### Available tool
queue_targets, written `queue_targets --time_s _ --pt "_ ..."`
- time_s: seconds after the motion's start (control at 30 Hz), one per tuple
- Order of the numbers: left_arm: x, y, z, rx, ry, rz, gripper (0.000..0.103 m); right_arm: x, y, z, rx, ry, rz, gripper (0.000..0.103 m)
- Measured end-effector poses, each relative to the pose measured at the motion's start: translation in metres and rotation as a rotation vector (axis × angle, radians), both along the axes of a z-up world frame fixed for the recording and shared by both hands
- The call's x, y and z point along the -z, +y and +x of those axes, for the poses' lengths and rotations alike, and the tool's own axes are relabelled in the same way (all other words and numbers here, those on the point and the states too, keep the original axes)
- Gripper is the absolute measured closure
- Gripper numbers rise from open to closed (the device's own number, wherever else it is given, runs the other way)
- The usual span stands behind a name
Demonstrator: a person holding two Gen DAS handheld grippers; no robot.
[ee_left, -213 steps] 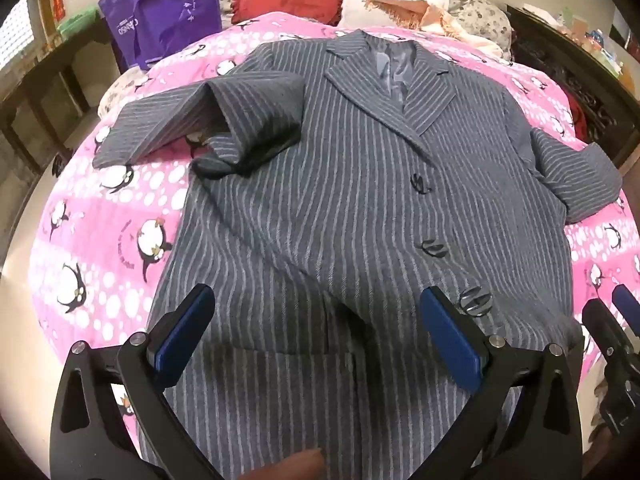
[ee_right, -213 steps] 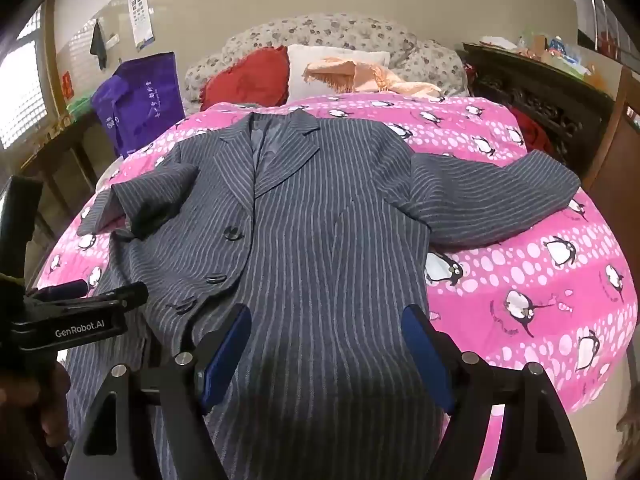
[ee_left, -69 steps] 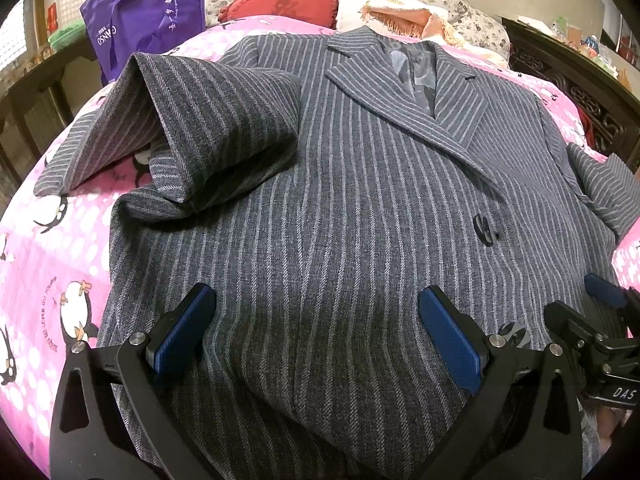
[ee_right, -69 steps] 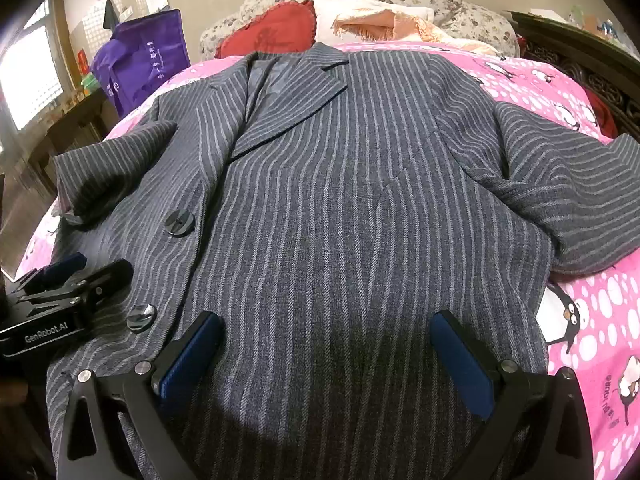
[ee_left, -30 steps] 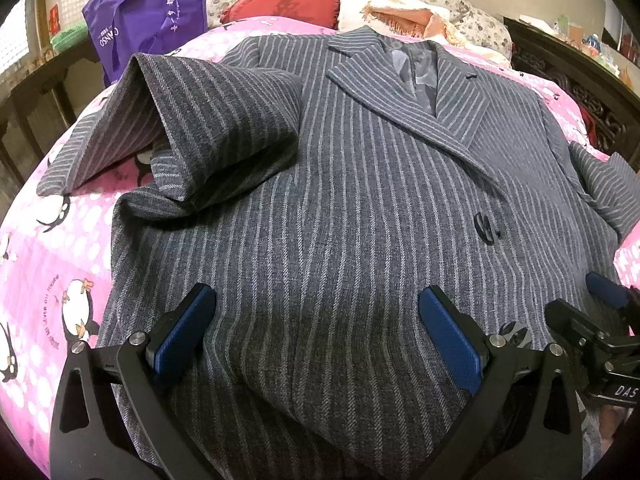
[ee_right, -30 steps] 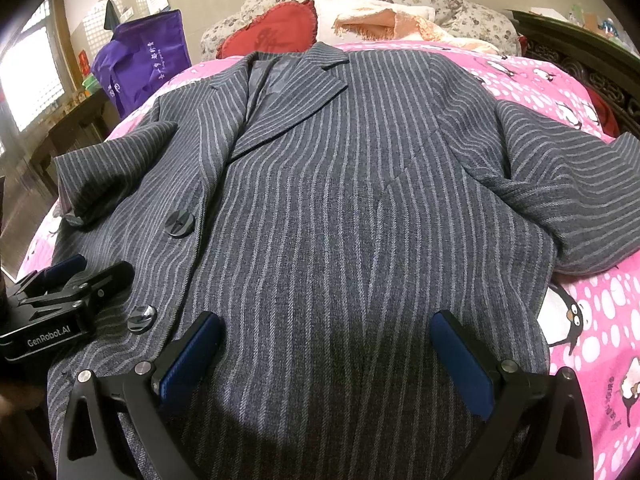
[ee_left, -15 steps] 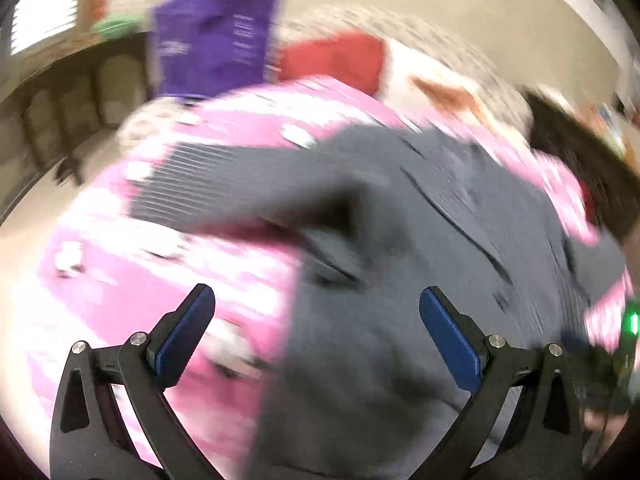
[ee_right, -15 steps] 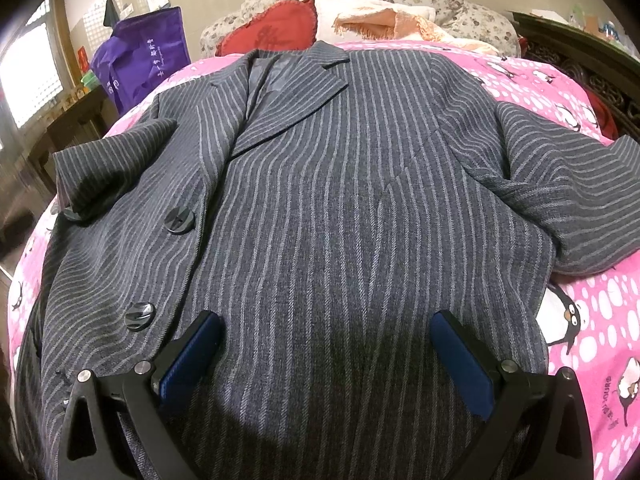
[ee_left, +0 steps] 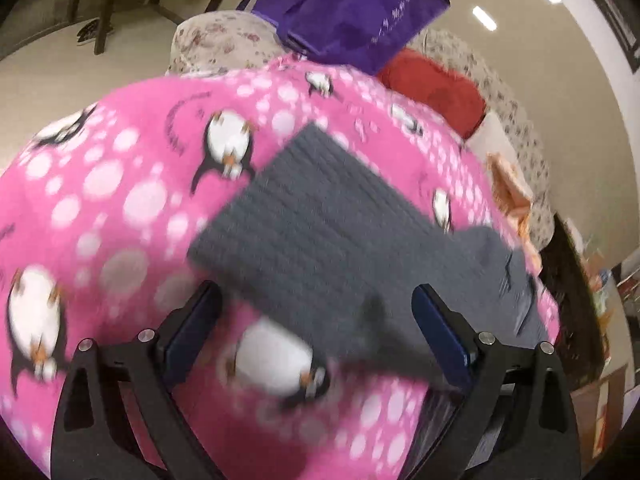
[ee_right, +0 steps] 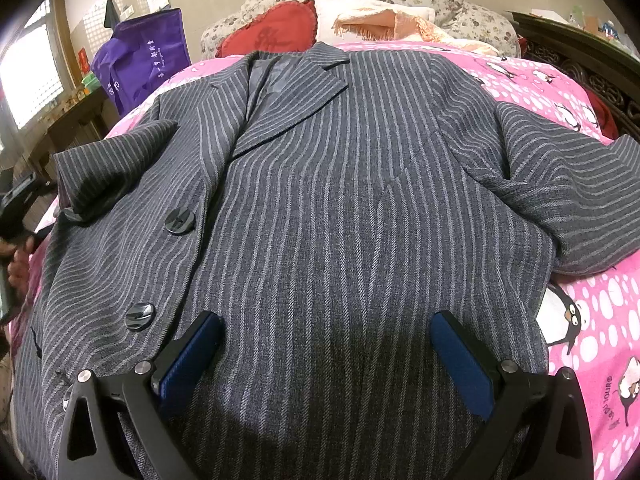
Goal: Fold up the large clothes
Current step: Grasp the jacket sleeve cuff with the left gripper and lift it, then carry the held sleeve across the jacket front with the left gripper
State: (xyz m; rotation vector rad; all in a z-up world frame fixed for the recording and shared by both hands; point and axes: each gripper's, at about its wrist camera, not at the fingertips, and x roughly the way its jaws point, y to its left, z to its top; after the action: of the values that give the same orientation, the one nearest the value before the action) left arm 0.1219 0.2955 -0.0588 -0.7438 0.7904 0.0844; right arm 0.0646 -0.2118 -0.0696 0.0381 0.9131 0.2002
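A grey pinstriped jacket (ee_right: 352, 200) lies face up, buttoned, on a pink penguin blanket (ee_right: 560, 88). Its left sleeve (ee_right: 112, 164) is folded over onto the chest; its right sleeve (ee_right: 576, 200) lies out to the right. My right gripper (ee_right: 326, 348) is open and empty, low over the jacket's lower front. My left gripper (ee_left: 316, 320) is open and empty, out at the jacket's left side, just above the cuff end of the left sleeve (ee_left: 320, 240); this view is blurred. The left gripper also shows at the left edge of the right wrist view (ee_right: 20, 200).
A purple shopping bag (ee_right: 140, 68) stands at the bed's far left; it also shows in the left wrist view (ee_left: 352, 8). A red cushion (ee_right: 272, 32) and a peach cloth (ee_right: 384, 20) lie at the head. Dark wooden furniture (ee_right: 580, 44) stands to the right.
My left gripper has swung fast to the left, from over the jacket's front to the left sleeve's end. The right gripper and the jacket have not moved.
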Motion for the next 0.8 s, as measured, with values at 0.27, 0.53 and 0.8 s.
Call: queue_targets --time_s 0.27,0.53,0.8 --pt "-0.016 0.001 0.023 0.013 0.017 0.151 0.080 0.000 0.000 0.000 0.000 0.000 0.001 0.000" --pt "-0.041 0.002 0.030 -0.015 -0.003 0.337 0.097 0.000 0.000 0.000 0.001 -0.001 0.002 0.000" --pt "-0.129 0.099 -0.035 -0.375 -0.109 0.506 0.097 0.000 0.000 0.000 0.001 -0.002 0.003 0.000"
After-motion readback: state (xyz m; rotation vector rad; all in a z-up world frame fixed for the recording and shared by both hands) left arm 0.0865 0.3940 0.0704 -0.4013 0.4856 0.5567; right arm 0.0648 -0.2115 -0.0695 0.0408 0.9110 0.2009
